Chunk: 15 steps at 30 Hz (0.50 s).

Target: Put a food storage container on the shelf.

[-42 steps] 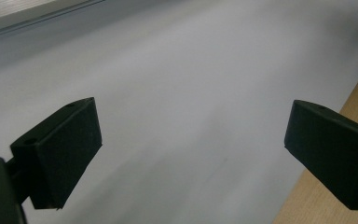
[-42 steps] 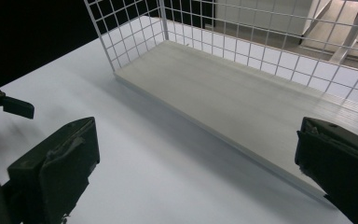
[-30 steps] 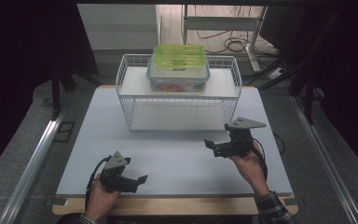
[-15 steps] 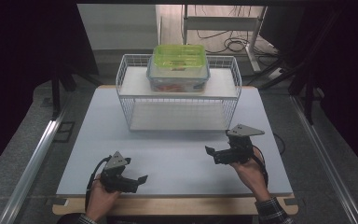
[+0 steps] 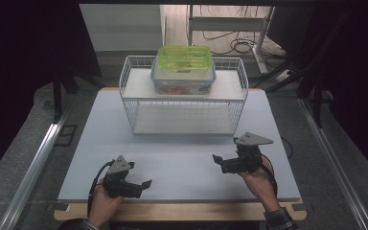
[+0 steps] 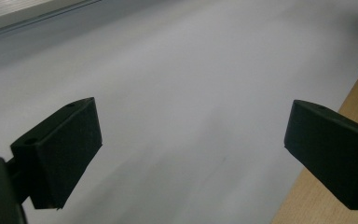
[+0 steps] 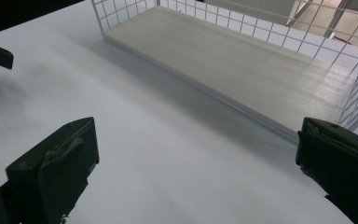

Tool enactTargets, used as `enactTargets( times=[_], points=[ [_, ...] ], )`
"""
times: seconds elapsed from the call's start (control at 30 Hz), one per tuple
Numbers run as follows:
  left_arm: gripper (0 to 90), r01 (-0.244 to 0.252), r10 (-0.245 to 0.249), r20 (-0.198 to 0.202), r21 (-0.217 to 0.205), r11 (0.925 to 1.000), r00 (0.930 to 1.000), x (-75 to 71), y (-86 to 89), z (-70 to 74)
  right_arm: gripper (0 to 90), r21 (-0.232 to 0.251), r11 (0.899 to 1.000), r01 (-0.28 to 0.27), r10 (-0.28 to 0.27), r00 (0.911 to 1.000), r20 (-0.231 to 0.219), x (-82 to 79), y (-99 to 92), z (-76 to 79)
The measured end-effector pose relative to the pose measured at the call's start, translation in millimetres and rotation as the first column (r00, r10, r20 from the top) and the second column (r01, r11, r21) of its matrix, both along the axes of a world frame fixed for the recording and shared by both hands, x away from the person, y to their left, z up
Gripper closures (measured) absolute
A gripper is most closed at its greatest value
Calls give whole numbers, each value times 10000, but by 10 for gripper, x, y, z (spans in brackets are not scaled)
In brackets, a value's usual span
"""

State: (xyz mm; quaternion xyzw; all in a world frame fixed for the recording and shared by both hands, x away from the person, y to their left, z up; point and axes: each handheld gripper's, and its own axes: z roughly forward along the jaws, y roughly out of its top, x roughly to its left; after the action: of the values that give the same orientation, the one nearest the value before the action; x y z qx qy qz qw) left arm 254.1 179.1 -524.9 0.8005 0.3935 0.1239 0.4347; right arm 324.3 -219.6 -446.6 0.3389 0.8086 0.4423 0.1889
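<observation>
Nearer the table's (image 5: pixel 182 158) front edge than before, right hand-held gripper (image 5: pixel 219 163), jaws spread, empty.

White wire rack (image 5: pixel 182 103), seemingly coated metal; matt table (image 5: pixel 182 158); clear plastic box (image 5: pixel 183 76).

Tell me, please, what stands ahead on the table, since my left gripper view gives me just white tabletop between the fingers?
Observer: A white wire rack stands at the far middle of the table.
Operator: Is anything on it?
Observer: A clear container with a green lid sits on its upper shelf; the lower shelf is bare.
Operator: And the right gripper?
Observer: The right gripper is open and holds nothing, in front of the rack's right end.
</observation>
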Motion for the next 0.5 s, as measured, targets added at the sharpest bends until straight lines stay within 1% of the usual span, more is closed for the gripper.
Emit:
enactTargets(
  times=[0.17,0.5],
  points=[
    [38,5,-5,-3,20,10000,10000,0,-1,-1,0,-207,9997,107,-108,9999,-59,-34,-57,-62],
    [37,5,-5,-33,50,10000,10000,0,-6,-3,0,-161,9993,345,-346,9994,-69,-108,-193,-114]
  ],
)
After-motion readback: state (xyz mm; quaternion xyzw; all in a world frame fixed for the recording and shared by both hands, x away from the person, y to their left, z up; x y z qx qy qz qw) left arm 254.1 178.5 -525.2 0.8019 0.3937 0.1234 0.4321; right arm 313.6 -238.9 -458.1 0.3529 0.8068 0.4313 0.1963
